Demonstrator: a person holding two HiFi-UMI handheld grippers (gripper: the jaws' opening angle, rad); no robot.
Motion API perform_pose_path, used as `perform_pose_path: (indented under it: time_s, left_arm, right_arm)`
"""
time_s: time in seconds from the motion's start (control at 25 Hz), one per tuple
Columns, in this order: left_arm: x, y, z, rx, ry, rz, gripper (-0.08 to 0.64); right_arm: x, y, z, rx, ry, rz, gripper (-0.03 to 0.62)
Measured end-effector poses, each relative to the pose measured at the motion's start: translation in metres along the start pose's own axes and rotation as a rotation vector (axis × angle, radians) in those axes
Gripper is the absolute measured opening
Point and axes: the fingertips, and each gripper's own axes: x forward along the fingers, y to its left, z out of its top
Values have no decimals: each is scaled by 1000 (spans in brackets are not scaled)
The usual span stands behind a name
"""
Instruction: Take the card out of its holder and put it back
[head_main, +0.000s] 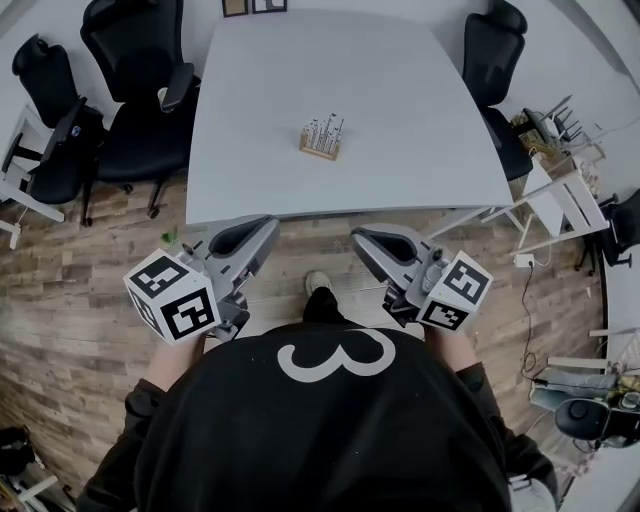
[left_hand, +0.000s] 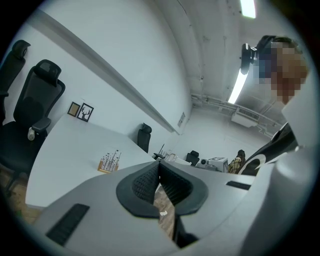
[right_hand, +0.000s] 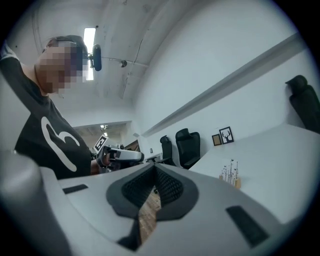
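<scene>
A small wooden holder (head_main: 320, 140) with thin upright cards stands near the middle of the white table (head_main: 250, 150). It also shows in the left gripper view as the holder (left_hand: 109, 163) and in the right gripper view as the holder (right_hand: 230, 176). Both grippers hang over the wooden floor in front of the table's near edge, well short of the holder. My left gripper (head_main: 266, 224) has its jaws together with nothing between them, as the left gripper (left_hand: 159, 172) view shows. My right gripper (head_main: 360, 237) is likewise shut and empty, its pads meeting in the right gripper (right_hand: 154, 175) view.
Black office chairs (head_main: 130, 90) stand at the table's left, and another chair (head_main: 495, 60) stands at its right. Two small picture frames (head_main: 252, 6) sit at the far edge. White racks and cables (head_main: 560, 200) crowd the floor on the right.
</scene>
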Motion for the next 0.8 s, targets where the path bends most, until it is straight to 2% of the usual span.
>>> perform_pose_path:
  time_s: [0.8]
  left_arm:
    - [-10, -23, -20, 5, 23, -51, 11]
  right_arm:
    - [-14, 25, -10, -6, 17, -40, 8]
